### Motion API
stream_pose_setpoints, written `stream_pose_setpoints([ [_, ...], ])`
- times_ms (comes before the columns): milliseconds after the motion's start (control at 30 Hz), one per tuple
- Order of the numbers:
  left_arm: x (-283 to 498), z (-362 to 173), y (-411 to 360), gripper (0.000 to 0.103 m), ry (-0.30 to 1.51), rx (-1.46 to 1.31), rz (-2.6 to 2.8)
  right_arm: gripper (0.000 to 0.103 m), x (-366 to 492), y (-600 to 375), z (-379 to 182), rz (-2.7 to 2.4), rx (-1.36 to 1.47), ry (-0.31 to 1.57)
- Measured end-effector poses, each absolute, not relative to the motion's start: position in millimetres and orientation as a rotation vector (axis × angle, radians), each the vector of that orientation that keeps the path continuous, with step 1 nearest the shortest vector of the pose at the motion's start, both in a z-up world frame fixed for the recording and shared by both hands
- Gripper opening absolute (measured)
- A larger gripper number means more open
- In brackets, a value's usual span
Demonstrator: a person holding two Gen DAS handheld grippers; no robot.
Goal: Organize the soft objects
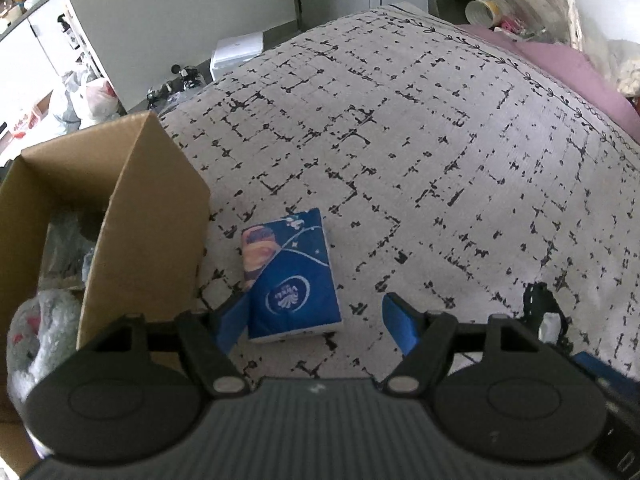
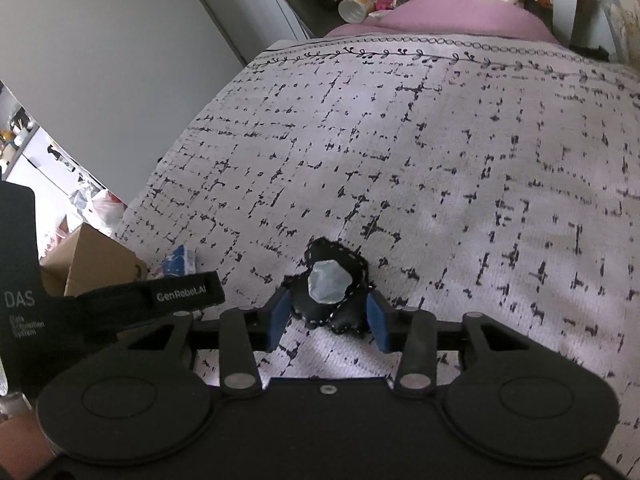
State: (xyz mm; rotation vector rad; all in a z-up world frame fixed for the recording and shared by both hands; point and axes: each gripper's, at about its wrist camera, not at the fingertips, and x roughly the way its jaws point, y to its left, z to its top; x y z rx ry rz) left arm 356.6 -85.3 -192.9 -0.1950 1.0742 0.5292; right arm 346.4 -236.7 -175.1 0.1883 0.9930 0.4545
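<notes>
A blue tissue pack point(image 1: 294, 276) lies flat on the patterned bedspread point(image 1: 400, 140), just right of an open cardboard box point(image 1: 152, 208). My left gripper point(image 1: 316, 302) hangs over it, open: the left finger is beside the pack's edge and the right finger stands clear of it. A fluffy grey plush point(image 1: 36, 328) sits inside the box. In the right wrist view a small black soft toy point(image 2: 332, 292) with white stitching and a pale patch rests on the bedspread point(image 2: 440, 160). My right gripper point(image 2: 328, 299) is shut on it, with both blue pads against its sides. The toy point(image 1: 540, 304) also shows at the right of the left wrist view.
The tissue pack point(image 2: 180, 260) and the box point(image 2: 100, 256) sit to the left of the right gripper, behind the left gripper's black strap point(image 2: 188, 290). A pink sheet point(image 2: 440, 16) and cluttered bottles point(image 2: 356, 4) line the far edge. A white case point(image 1: 238, 50) and plastic bags point(image 1: 96, 96) lie beyond the bed.
</notes>
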Motion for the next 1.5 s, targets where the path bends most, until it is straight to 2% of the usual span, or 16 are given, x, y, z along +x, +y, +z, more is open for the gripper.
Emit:
stream_pose_setpoints([
  [267,357.9,-202.8,-78.7,0.072,1.067,-0.183,0.504,0.047,358.0,-223.9,-183.5,0.441,0.134,1.001],
  [333,356.1,-203.0,-73.0,0.06,1.063,-0.209,0.503,0.041,357.0,-222.3,-184.8,0.44,0.121,0.996],
  [367,355.3,-203.4,-69.3,0.044,1.066,-0.24,0.489,0.033,356.5,-222.7,-185.1,0.437,0.119,0.993],
  [400,355.0,-203.3,-65.2,0.033,1.066,-0.281,0.463,0.031,356.0,-224.4,-185.7,0.437,0.123,0.996],
  [433,355.6,-202.2,-64.1,0.028,1.069,-0.288,0.461,0.03,355.7,-226.1,-185.8,0.438,0.131,0.995],
  [500,356.1,-200.1,-61.5,0.008,1.073,-0.316,0.459,0.025,352.9,-230.5,-184.4,0.437,0.138,0.991],
  [567,355.2,-200.1,-58.6,0.002,1.078,-0.357,0.443,0.012,350.4,-235.1,-181.2,0.435,0.144,0.98],
  [600,354.3,-199.7,-57.6,0.0,1.075,-0.373,0.431,0.011,349.6,-237.5,-179.0,0.436,0.149,0.979],
  [767,346.4,-195.8,-54.2,0.0,1.075,-0.435,0.382,0.0,346.5,-249.0,-169.1,0.42,0.163,0.966],
  [1067,321.1,-171.5,-47.4,0.0,1.033,-0.532,0.269,0.0,330.2,-258.3,-155.3,0.413,0.142,0.909],
  [1167,325.1,-167.7,-46.3,0.004,1.051,-0.526,0.252,0.008,331.5,-257.5,-158.1,0.4,0.153,0.929],
  [1233,329.3,-163.5,-47.0,0.007,1.057,-0.485,0.276,0.028,332.8,-257.8,-159.0,0.384,0.169,0.94],
  [1300,333.2,-161.0,-45.7,0.024,1.058,-0.467,0.277,0.047,332.6,-258.3,-158.5,0.375,0.178,0.932],
  [1333,335.7,-159.7,-44.6,0.031,1.055,-0.463,0.279,0.049,332.2,-258.3,-158.0,0.373,0.177,0.925],
  [1400,340.1,-155.7,-41.8,0.056,1.03,-0.447,0.304,0.05,332.8,-258.1,-158.2,0.376,0.173,0.921],
  [1500,351.4,-150.4,-39.7,0.068,1.019,-0.41,0.302,0.05,335.4,-259.3,-160.9,0.376,0.183,0.933],
])
